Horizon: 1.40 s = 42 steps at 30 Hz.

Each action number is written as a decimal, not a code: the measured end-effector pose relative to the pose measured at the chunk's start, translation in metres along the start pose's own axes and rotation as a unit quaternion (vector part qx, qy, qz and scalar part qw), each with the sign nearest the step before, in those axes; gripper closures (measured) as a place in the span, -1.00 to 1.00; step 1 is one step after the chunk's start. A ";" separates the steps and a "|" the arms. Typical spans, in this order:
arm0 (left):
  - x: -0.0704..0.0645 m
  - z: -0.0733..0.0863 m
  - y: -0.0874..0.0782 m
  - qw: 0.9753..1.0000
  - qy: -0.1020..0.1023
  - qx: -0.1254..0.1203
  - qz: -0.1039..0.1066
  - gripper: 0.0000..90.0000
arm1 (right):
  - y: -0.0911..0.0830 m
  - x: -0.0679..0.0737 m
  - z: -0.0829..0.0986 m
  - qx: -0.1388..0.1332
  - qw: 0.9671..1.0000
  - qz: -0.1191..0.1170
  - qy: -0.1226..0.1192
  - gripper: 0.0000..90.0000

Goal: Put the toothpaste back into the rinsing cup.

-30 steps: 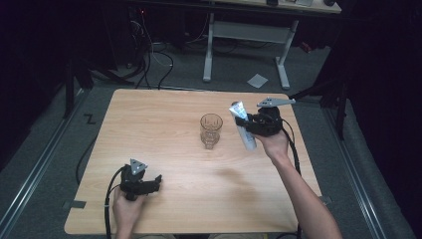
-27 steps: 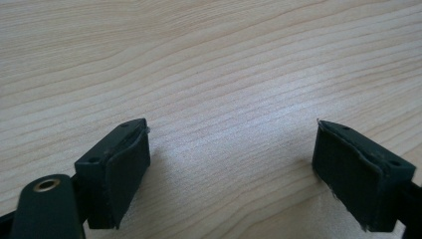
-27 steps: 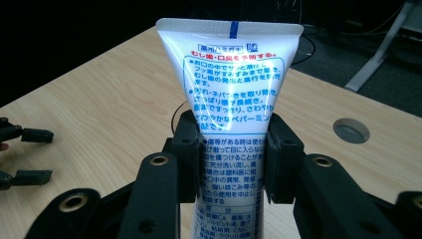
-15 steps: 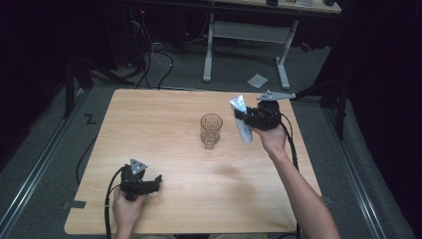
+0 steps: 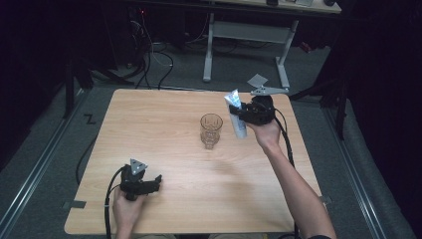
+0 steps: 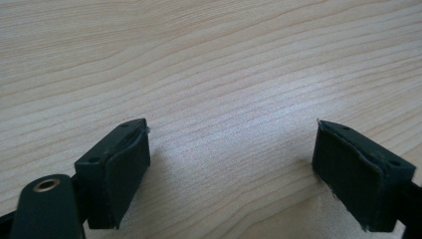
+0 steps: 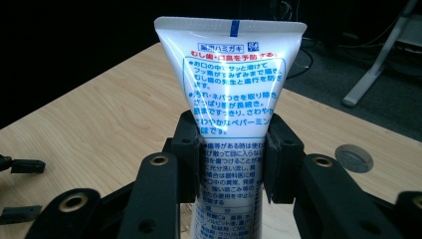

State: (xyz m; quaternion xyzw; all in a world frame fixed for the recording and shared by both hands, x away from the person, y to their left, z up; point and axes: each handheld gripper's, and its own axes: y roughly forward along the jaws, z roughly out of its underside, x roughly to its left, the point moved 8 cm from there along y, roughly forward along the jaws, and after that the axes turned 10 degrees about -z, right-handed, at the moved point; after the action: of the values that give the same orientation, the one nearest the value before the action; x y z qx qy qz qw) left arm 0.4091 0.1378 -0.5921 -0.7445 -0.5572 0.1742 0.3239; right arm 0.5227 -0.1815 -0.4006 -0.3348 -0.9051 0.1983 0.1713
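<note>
1. The right gripper (image 5: 242,113) now sits a little more toward the upper left of the high view than one second ago; it is nearer to the far edge of the table (image 5: 149,124).
2. The toothpaste tube (image 5: 237,119), clamped between its jaws, moves together with it. The flat crimped end points to the upper left of the frame, and the lower end hangs beside the glass (image 5: 211,130), close but not touching it.
3. The tube stands steeper in the frame than before.
4. The right forearm (image 5: 293,184) stretches further up into the frame, following the gripper.
</note>
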 end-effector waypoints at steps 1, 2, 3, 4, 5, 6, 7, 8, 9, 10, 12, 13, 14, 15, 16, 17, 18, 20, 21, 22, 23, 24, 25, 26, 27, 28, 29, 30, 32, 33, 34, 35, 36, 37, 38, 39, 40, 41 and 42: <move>0.000 0.000 0.000 1.000 0.000 0.000 0.000 -0.66 | 0.001 0.000 -0.001 -0.001 1.000 0.000 0.000 0.45; 0.000 0.000 0.000 1.000 0.000 0.000 0.000 -0.66 | 0.002 0.000 -0.002 -0.001 1.000 0.001 -0.001 0.45; 0.000 0.000 0.000 1.000 0.000 0.000 0.000 -0.66 | 0.004 0.001 -0.003 -0.002 1.000 0.000 -0.002 0.44; 0.000 0.000 0.000 1.000 0.000 0.000 0.000 -0.66 | 0.005 0.001 -0.004 -0.005 1.000 -0.002 -0.002 0.44; 0.000 0.000 0.000 1.000 0.000 0.000 0.000 -0.66 | 0.006 0.002 -0.005 -0.004 1.000 -0.002 -0.002 0.44; 0.000 0.000 0.000 1.000 0.000 0.000 0.000 -0.66 | 0.007 0.003 -0.006 -0.005 1.000 -0.003 -0.005 0.44; 0.000 0.000 0.000 1.000 0.000 0.000 0.000 -0.66 | 0.007 0.004 -0.007 -0.003 1.000 -0.002 -0.006 0.44; 0.000 0.000 0.000 1.000 0.000 0.000 0.000 -0.66 | 0.008 0.004 -0.008 -0.004 1.000 -0.003 -0.009 0.44; 0.000 0.000 0.000 1.000 0.000 0.000 0.000 -0.66 | 0.009 0.005 -0.008 -0.002 1.000 -0.003 -0.009 0.44; 0.000 0.000 0.000 1.000 0.000 0.000 0.000 -0.66 | 0.010 0.006 -0.009 -0.003 1.000 -0.004 -0.011 0.44; 0.000 0.000 0.000 1.000 0.000 0.000 0.000 -0.66 | 0.012 0.006 -0.010 -0.001 1.000 -0.003 -0.013 0.44; 0.000 0.000 0.000 1.000 0.000 0.000 0.000 -0.66 | 0.012 0.007 -0.010 -0.003 1.000 -0.002 -0.012 0.44; 0.000 0.000 0.000 1.000 0.000 0.000 0.000 -0.66 | 0.013 0.007 -0.011 -0.003 1.000 -0.003 -0.011 0.44; 0.000 0.000 0.000 1.000 0.000 0.000 0.000 -0.66 | 0.014 0.007 -0.011 -0.004 1.000 -0.003 -0.010 0.44; 0.000 0.000 0.000 1.000 0.000 0.000 0.000 -0.66 | 0.015 0.006 -0.011 -0.004 1.000 -0.004 -0.009 0.44; 0.000 0.000 0.000 1.000 0.000 0.000 0.000 -0.66 | 0.016 0.006 -0.011 -0.004 1.000 -0.004 -0.008 0.44; 0.000 0.000 0.000 1.000 0.000 0.000 0.000 -0.66 | 0.016 0.006 -0.011 -0.005 1.000 -0.003 -0.008 0.44; 0.000 0.000 0.000 1.000 0.000 0.000 0.000 -0.66 | 0.018 0.005 -0.011 -0.004 1.000 -0.003 -0.007 0.44; 0.000 0.000 0.000 1.000 0.000 0.000 0.000 -0.66 | 0.018 0.005 -0.011 -0.006 1.000 -0.004 -0.007 0.44; 0.000 0.000 0.000 1.000 0.000 0.000 0.000 -0.66 | 0.019 0.004 -0.011 -0.006 1.000 -0.004 -0.006 0.44; 0.000 0.000 0.000 1.000 0.000 0.000 0.000 -0.66 | 0.019 0.004 -0.011 -0.006 1.000 -0.004 -0.005 0.44; 0.000 0.000 0.000 1.000 0.000 0.000 0.000 -0.66 | 0.020 0.004 -0.011 -0.007 1.000 -0.005 -0.003 0.44; 0.000 0.000 0.000 1.000 0.000 0.000 0.000 -0.66 | 0.020 0.004 -0.012 -0.009 1.000 -0.005 -0.002 0.44; 0.000 0.000 0.000 1.000 0.000 0.000 0.000 -0.66 | 0.020 0.004 -0.012 -0.009 1.000 -0.005 -0.001 0.44; 0.000 0.000 0.000 1.000 0.000 0.000 0.000 -0.66 | 0.021 0.004 -0.013 -0.010 1.000 -0.005 -0.002 0.44; 0.000 0.000 0.000 1.000 0.000 0.000 0.000 -0.66 | 0.021 0.004 -0.013 -0.010 1.000 -0.006 -0.002 0.44; 0.000 0.000 0.000 1.000 0.000 0.000 0.000 -0.66 | 0.022 0.004 -0.013 -0.010 1.000 -0.005 -0.002 0.44; 0.000 0.000 0.000 1.000 0.000 0.000 0.000 -0.66 | 0.023 0.004 -0.014 -0.009 1.000 -0.004 -0.003 0.44; 0.000 0.000 0.000 1.000 0.000 0.000 0.000 -0.66 | 0.024 0.004 -0.016 -0.009 1.000 -0.005 -0.004 0.44; 0.000 0.000 0.000 1.000 0.000 0.000 0.000 -0.66 | 0.024 0.005 -0.017 -0.009 1.000 -0.005 -0.005 0.44; 0.000 0.000 0.000 1.000 0.000 0.000 0.000 -0.66 | 0.025 0.006 -0.019 -0.009 1.000 -0.005 -0.007 0.44; 0.000 0.000 0.000 1.000 0.000 0.000 0.000 -0.66 | 0.026 0.007 -0.021 -0.010 1.000 -0.006 -0.010 0.44; 0.000 0.000 0.000 1.000 0.000 0.000 0.000 -0.66 | 0.026 0.008 -0.022 -0.010 1.000 -0.006 -0.010 0.44; 0.000 0.000 0.000 1.000 0.000 0.000 0.000 -0.66 | 0.027 0.008 -0.023 -0.011 1.000 -0.006 -0.011 0.44; 0.000 0.000 0.000 1.000 0.000 0.000 0.000 -0.66 | 0.028 0.009 -0.025 -0.011 1.000 -0.006 -0.015 0.44; 0.000 0.000 0.000 1.000 0.000 0.000 0.000 -0.66 | 0.029 0.010 -0.026 -0.012 1.000 -0.005 -0.015 0.44; 0.000 0.000 0.000 1.000 0.000 0.000 0.000 -0.66 | 0.030 0.010 -0.027 -0.012 1.000 -0.005 -0.018 0.44; 0.000 0.000 0.000 1.000 0.000 0.000 0.000 -0.66 | 0.031 0.011 -0.027 -0.013 1.000 -0.006 -0.017 0.44; 0.000 0.000 0.000 1.000 0.000 0.000 0.000 -0.66 | 0.032 0.011 -0.027 -0.012 1.000 -0.006 -0.017 0.44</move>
State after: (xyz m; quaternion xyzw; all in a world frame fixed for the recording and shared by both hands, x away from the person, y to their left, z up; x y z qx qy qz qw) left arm 0.4091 0.1378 -0.5921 -0.7446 -0.5572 0.1740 0.3239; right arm 0.5440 -0.1448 -0.3907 -0.3279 -0.9123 0.1917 0.1531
